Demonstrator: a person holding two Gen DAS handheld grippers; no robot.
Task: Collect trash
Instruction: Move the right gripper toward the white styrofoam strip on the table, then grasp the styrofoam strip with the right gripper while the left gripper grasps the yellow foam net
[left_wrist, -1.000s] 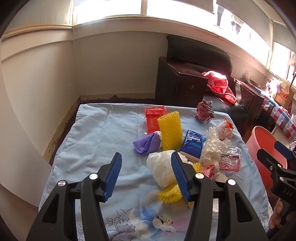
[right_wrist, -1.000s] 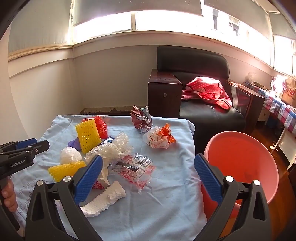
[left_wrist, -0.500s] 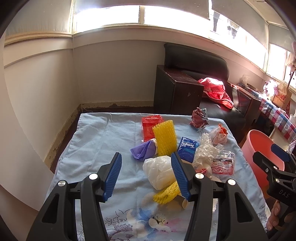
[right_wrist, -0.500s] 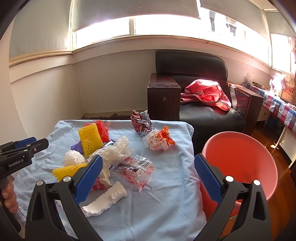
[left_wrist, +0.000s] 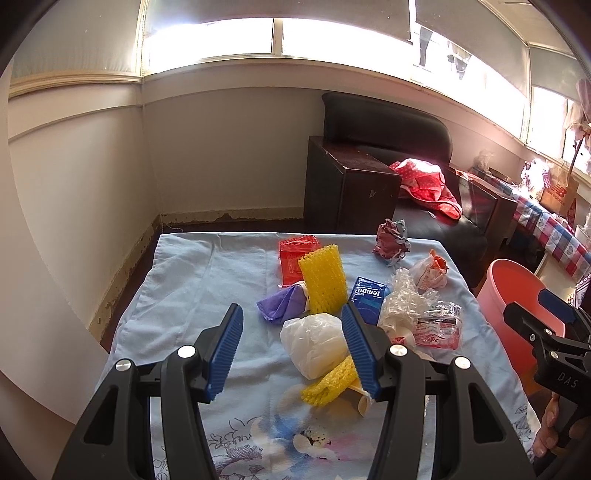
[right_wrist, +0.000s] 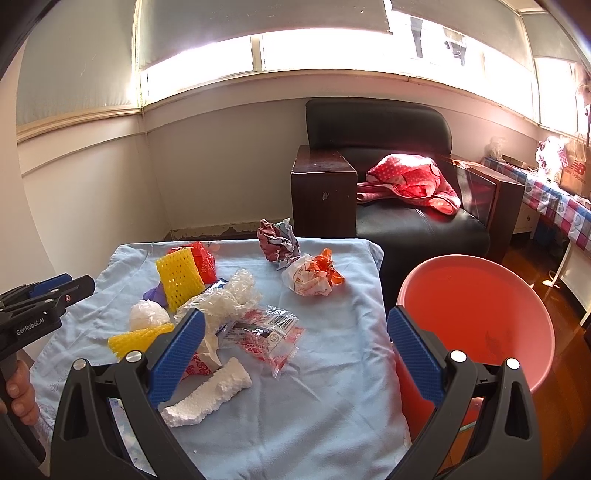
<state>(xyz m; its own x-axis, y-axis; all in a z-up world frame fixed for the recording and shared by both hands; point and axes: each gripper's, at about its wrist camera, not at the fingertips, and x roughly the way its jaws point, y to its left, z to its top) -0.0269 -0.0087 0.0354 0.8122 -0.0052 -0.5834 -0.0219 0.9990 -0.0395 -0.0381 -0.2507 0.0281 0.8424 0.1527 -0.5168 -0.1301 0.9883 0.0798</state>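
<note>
The left gripper is hovering with jaws apart over a white bag lying on the blue cloth.

The blue tissue pack carries the word "tempo", seen upside down. The left gripper has "GenRobot.AI" on its side. The right gripper shows "DAS". A brown paper bag reads "new balance".
</note>
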